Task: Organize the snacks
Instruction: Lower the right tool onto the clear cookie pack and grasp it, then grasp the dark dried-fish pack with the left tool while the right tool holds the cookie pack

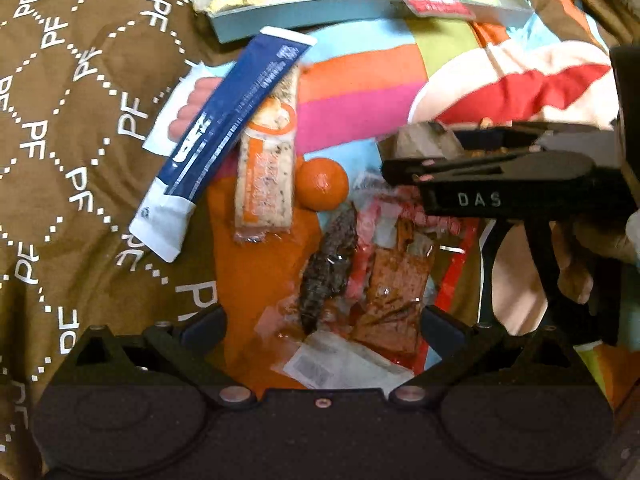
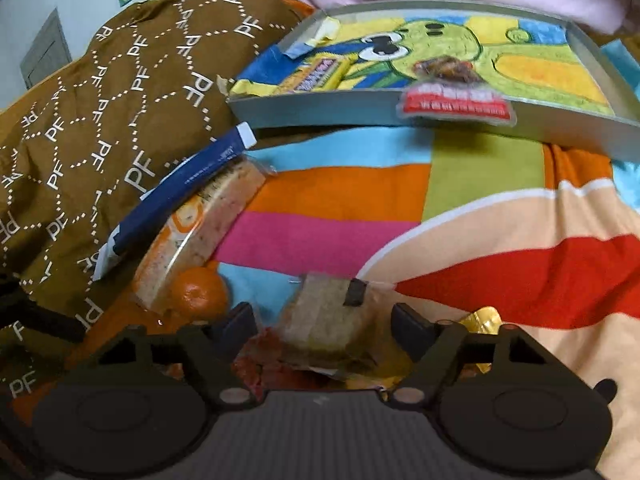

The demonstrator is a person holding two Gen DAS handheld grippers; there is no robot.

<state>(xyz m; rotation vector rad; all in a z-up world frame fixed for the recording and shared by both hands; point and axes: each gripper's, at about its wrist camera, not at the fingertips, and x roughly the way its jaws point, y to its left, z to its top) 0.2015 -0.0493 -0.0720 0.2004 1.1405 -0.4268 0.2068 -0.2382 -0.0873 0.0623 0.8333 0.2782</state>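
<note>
From my left wrist view I see the snacks heaped on a bright striped bedspread (image 1: 360, 80): a long blue packet (image 1: 224, 136) lying slantwise over an orange-and-white speckled bar (image 1: 266, 168), a small orange fruit (image 1: 322, 184) just beside that bar, and a dark lumpy snack in clear wrap (image 1: 328, 268) next to red-brown wrapped pieces (image 1: 396, 280). A brown blanket printed "PF" (image 1: 80, 100) lies to the left. At the far side sits a shallow grey tray (image 2: 320, 110) with a cartoon-printed bottom, holding a yellow packet (image 2: 316, 74) and a red-labelled pouch (image 2: 456, 100) that overhangs its front wall.

My left hand-held gripper (image 1: 324, 332) hangs spread over the wrapped pieces, pinching nothing. My right hand-held gripper (image 2: 324, 330) has a tan block in clear wrap (image 2: 324, 316) between its fingers (whether the pads press it I cannot tell; the gaps are hidden). A gold wrapper (image 2: 484, 320) peeks past the right finger, mostly covered. Print on every packet is too blurred to read.
</note>
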